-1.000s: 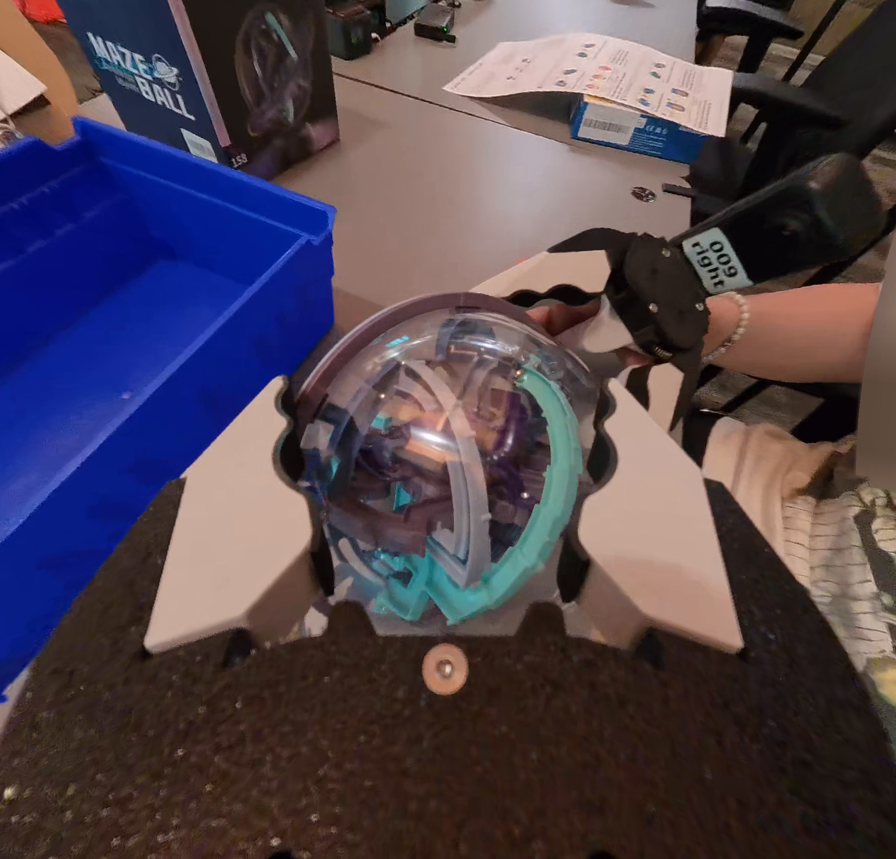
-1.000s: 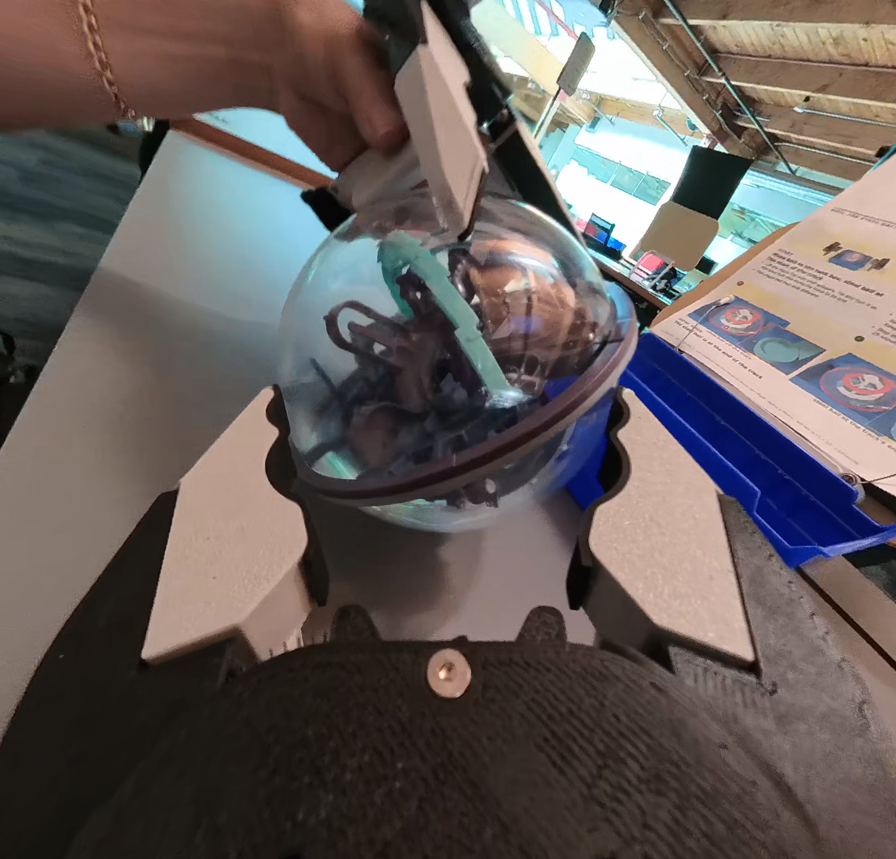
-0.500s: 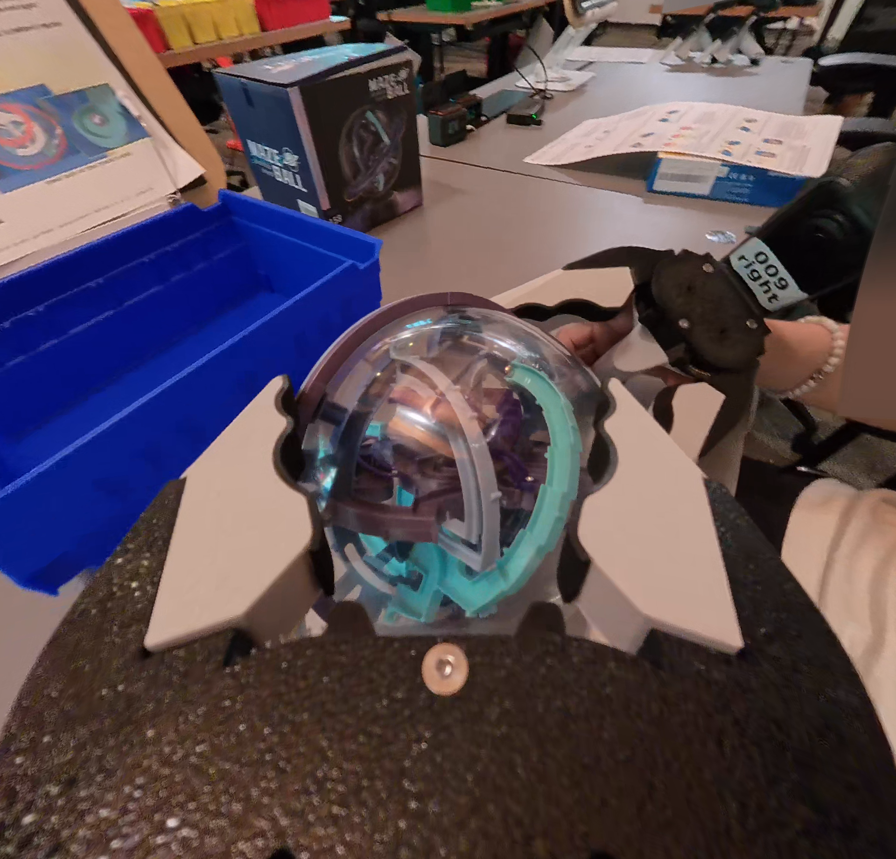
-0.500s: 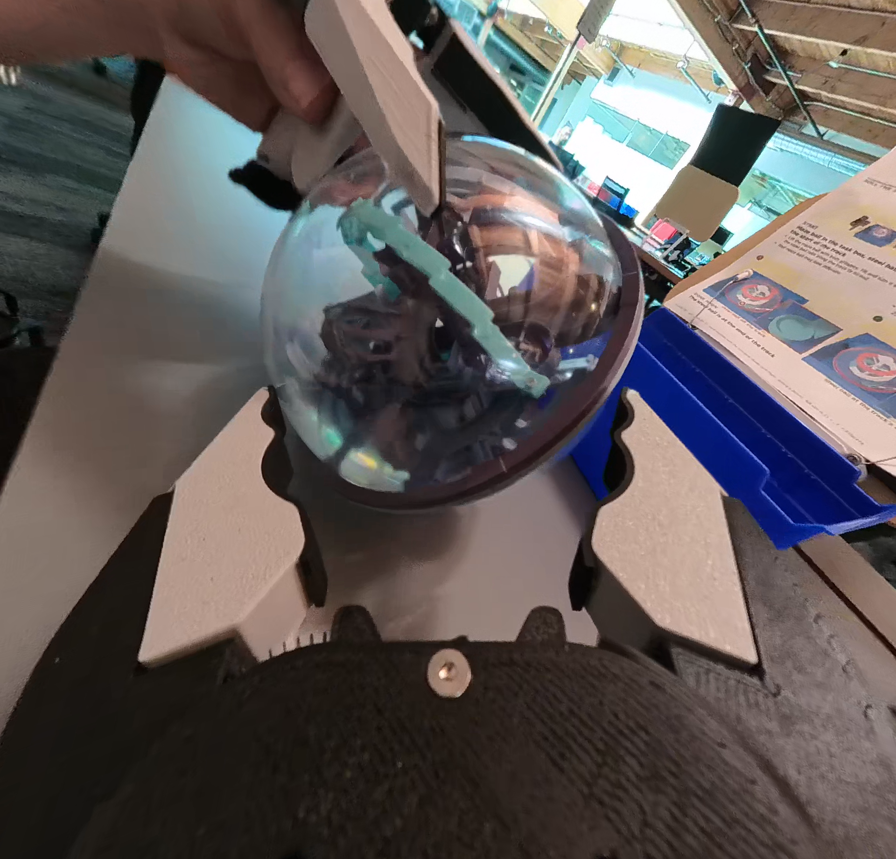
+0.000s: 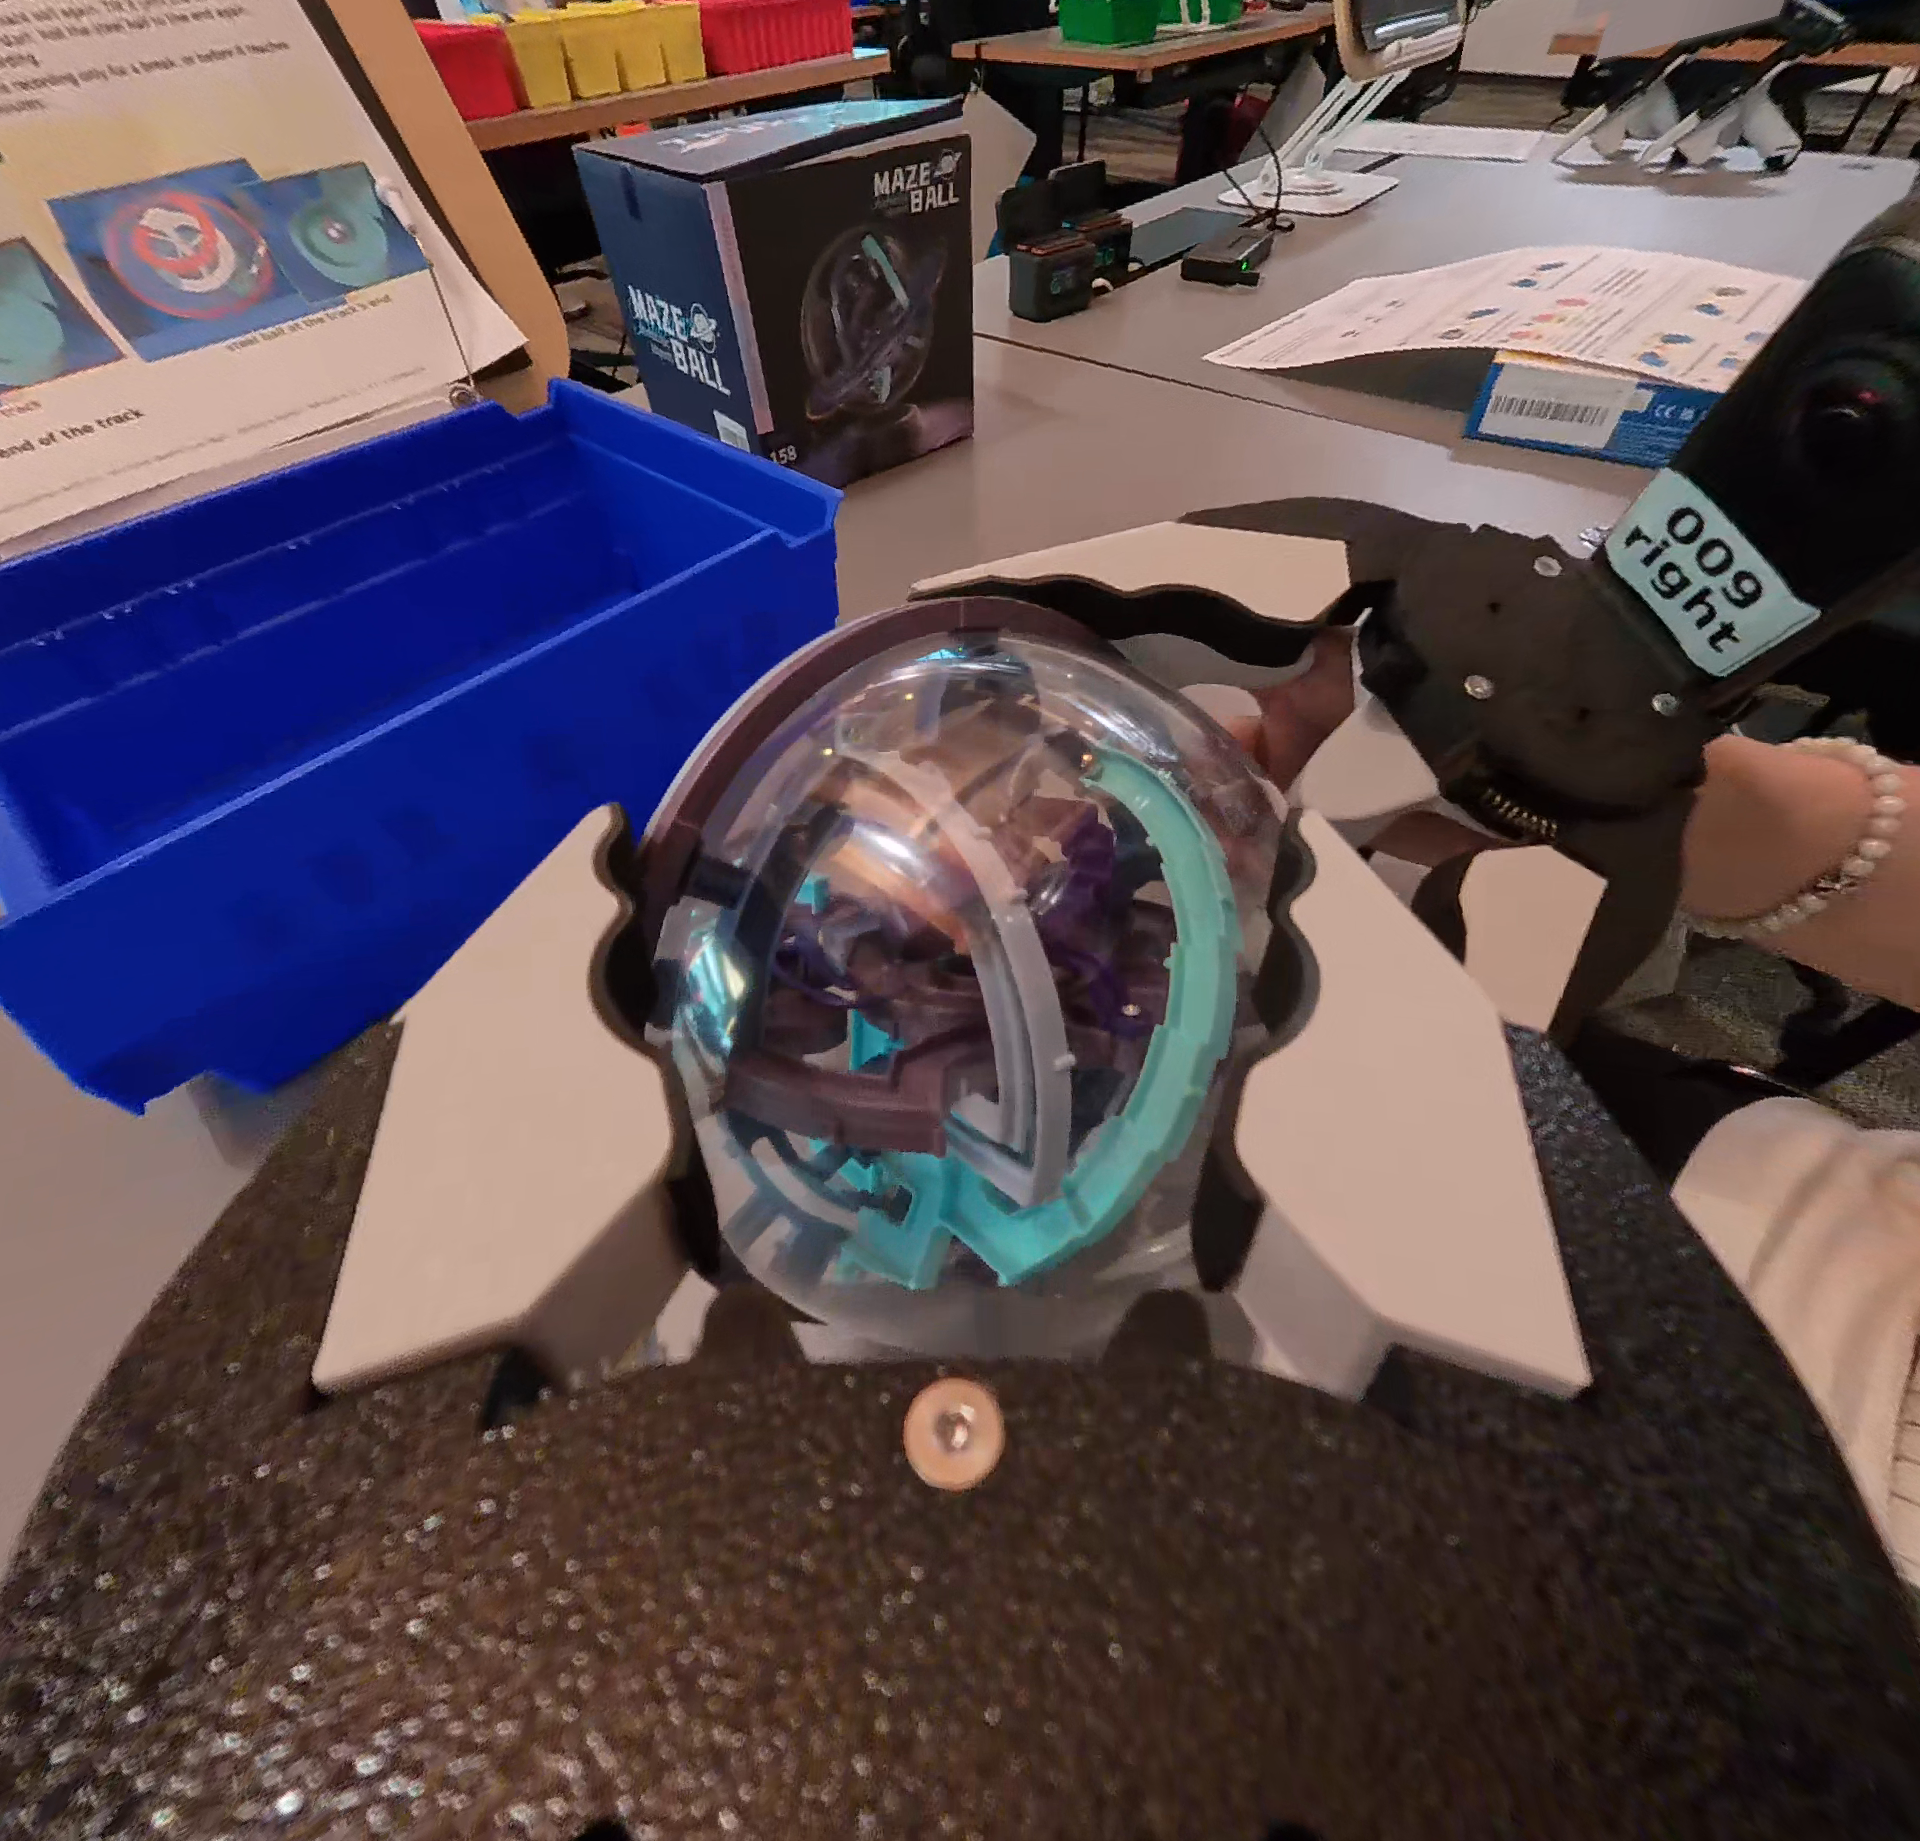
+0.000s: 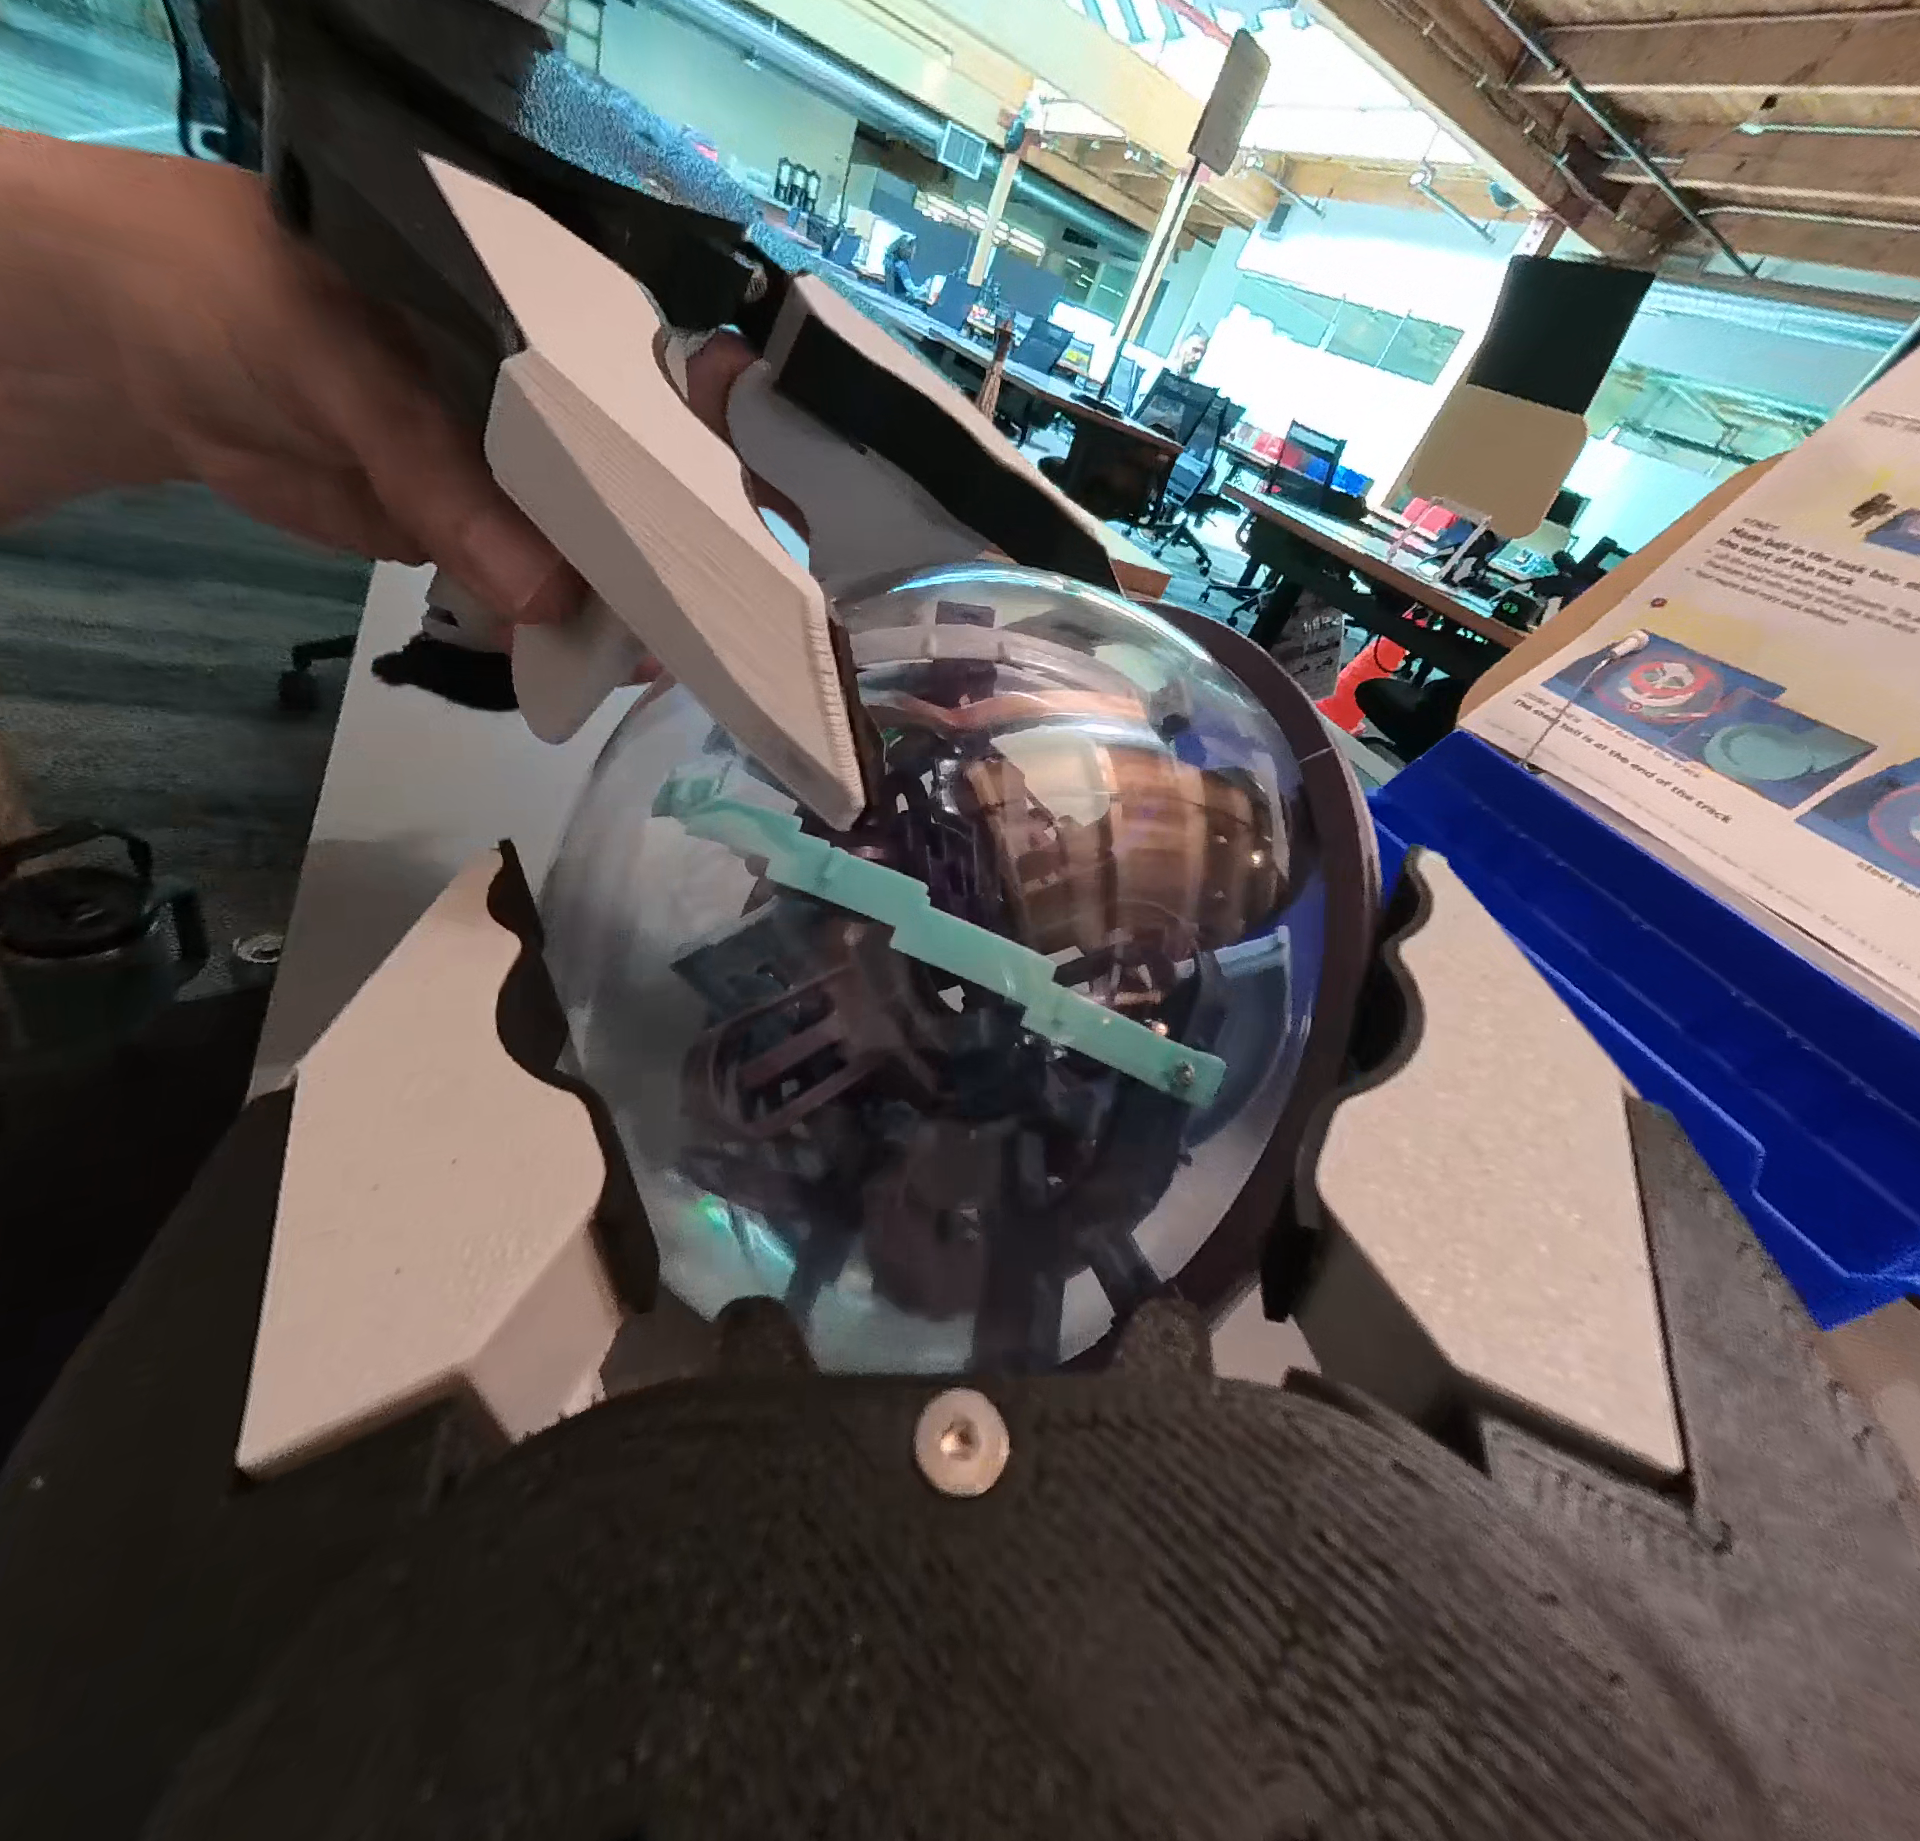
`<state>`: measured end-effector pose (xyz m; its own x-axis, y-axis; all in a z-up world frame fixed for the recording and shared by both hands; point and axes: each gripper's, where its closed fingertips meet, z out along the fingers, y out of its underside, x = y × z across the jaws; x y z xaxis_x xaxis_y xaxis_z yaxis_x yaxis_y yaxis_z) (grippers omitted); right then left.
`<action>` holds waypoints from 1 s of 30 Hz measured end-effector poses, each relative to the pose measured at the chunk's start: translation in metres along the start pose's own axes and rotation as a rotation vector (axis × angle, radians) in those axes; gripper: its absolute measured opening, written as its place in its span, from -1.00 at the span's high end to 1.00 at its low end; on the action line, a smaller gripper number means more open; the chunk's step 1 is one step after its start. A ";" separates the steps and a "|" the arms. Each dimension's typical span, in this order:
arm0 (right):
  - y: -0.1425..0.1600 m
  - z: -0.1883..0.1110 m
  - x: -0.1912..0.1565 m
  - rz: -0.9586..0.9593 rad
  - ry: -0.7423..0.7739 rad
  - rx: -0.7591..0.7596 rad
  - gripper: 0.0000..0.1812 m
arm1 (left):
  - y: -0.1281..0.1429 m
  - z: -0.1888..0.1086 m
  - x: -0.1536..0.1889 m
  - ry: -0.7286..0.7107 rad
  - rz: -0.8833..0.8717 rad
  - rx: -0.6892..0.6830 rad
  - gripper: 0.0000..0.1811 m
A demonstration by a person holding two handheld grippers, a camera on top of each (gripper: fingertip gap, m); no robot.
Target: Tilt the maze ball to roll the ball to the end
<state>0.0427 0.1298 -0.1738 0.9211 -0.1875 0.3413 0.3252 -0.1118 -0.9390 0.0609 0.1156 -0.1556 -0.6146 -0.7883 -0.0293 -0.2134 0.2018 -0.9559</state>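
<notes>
Progress is unclear: both the left gripper (image 5: 951, 970) and the right gripper (image 6: 956, 1043) pinch the maze ball (image 5: 956, 970) with their fingers, but its small ball is not visible.

blue bin (image 5: 416, 711) close left of maze ball (image 5: 956, 960), boxed carton (image 5: 790, 285) behind

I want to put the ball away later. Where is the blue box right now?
In the left wrist view, the open blue plastic box sits on the grey table, left of the clear maze ball held in both tongs, beside the dark cardboard carton.
</notes>
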 end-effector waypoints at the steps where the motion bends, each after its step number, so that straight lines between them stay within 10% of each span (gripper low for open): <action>1: 0.000 0.000 -0.001 -0.012 -0.007 -0.001 -0.68 | 0.001 -0.001 0.000 0.006 0.002 -0.007 -0.28; 14: 0.004 -0.003 -0.009 -0.111 -0.017 -0.024 -0.65 | 0.017 0.004 0.000 0.425 -0.044 -0.297 -0.42; 30: 0.022 0.000 -0.007 -0.043 0.129 -0.101 -0.75 | 0.016 -0.009 -0.008 0.100 -0.156 -0.026 -0.39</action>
<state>0.0435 0.1285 -0.1967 0.8696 -0.3032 0.3897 0.3345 -0.2188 -0.9166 0.0557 0.1299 -0.1678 -0.6451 -0.7495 0.1490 -0.3303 0.0977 -0.9388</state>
